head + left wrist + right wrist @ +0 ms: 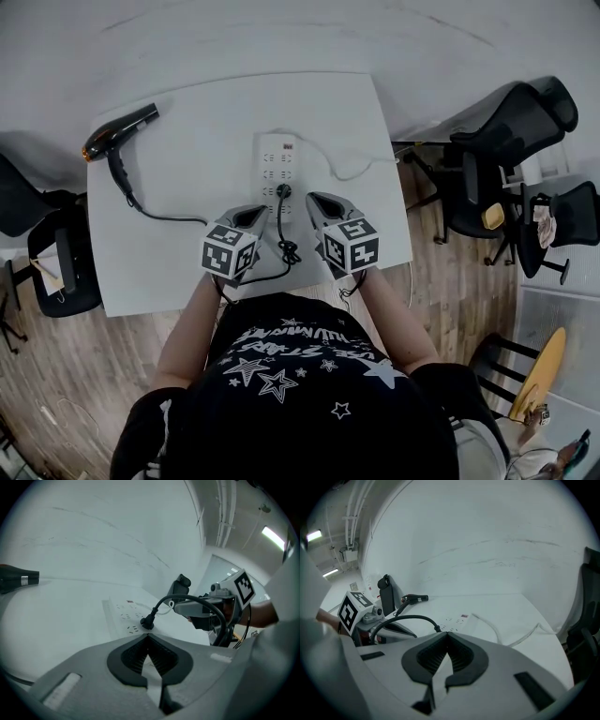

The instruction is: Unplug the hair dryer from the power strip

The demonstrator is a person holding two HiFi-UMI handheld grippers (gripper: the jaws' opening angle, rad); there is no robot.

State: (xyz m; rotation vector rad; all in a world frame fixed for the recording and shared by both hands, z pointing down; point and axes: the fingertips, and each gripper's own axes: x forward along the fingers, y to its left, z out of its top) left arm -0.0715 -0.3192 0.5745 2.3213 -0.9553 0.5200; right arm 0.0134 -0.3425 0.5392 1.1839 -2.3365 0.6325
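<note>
A black and orange hair dryer [117, 136] lies at the table's far left corner. Its black cord [169, 217] loops across the table to a black plug [283, 191] seated in the white power strip [279, 161]. The plug [148, 622] stands just beyond my left gripper [149, 639], whose jaws are shut with nothing between them. My right gripper [446, 637] is shut and empty too, with the plug [437, 629] just ahead of it. In the head view the left gripper [258, 214] and right gripper [314, 199] flank the plug, both short of the strip.
The strip's white cable [352, 173] trails off the white table's [187, 272] right edge. Black office chairs [506, 141] crowd the right side, and another chair [56, 253] stands at the left. A white wall runs behind the table.
</note>
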